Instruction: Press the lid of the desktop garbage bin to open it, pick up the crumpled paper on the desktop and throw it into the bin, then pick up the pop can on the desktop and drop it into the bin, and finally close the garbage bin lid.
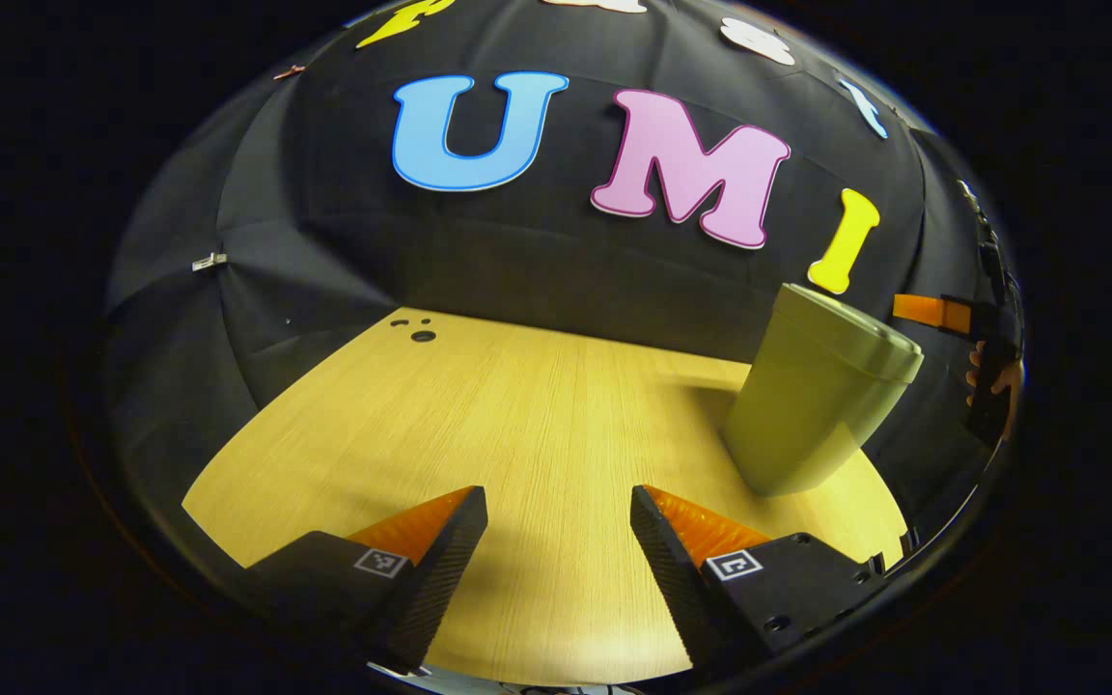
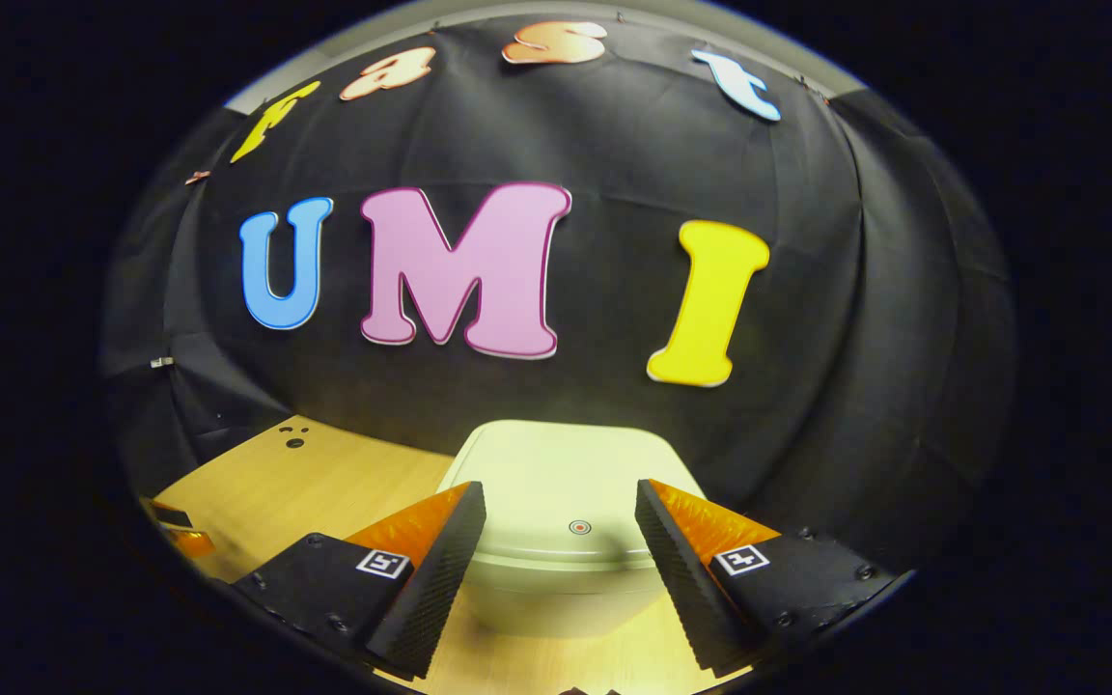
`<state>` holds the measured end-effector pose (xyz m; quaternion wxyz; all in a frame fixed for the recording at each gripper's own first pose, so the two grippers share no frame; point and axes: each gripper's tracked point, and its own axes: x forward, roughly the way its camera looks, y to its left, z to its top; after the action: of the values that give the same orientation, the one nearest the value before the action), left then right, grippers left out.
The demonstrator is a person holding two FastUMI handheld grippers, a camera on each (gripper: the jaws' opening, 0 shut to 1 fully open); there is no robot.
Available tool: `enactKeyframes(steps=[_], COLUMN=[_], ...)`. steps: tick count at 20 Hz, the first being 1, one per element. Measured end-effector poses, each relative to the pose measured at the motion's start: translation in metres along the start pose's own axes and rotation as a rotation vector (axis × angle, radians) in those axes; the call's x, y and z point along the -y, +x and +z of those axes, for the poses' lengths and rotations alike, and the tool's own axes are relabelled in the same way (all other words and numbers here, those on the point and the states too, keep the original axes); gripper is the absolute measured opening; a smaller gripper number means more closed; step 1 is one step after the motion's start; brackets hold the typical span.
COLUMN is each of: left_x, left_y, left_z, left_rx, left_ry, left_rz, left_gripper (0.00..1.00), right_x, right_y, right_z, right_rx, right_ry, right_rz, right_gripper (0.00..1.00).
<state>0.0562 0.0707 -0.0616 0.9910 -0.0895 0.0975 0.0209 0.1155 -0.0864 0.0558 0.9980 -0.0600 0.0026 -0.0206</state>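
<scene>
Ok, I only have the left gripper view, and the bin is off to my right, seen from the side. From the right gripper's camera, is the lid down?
Observer: Yes. The right gripper view looks down on the lid, which lies flat and shut on the bin.
Operator: Anything on the lid to aim at?
Observer: A small round mark sits near the lid's front edge, about midway across.
Operator: And the right gripper's state?
Observer: The right gripper is open. Its fingers are apart with the mark between them in its own view. I cannot tell whether it touches the lid.
</scene>
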Motion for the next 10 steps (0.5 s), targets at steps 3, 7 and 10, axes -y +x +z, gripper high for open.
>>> enactKeyframes(steps=[3,7,10], left_x=[0.003,0.008,0.014], left_y=[-0.006,-0.024,-0.038], left_z=[0.03,0.065,0.077], left_rx=[0.063,0.163,0.226], left_ry=[0.028,0.078,0.132], left_rz=[-0.012,-0.022,-0.027], left_gripper=[0.96,0.96,0.96], right_x=[-0.025,-0.066,-0.089], right_y=[-0.027,-0.059,-0.07], right_z=[0.002,-0.019,-0.034], right_rx=[0.048,0.031,0.004], right_ry=[0.022,0.088,0.115], right_rz=[0.018,0.055,0.106], right_gripper=[0.98,0.98,0.98])
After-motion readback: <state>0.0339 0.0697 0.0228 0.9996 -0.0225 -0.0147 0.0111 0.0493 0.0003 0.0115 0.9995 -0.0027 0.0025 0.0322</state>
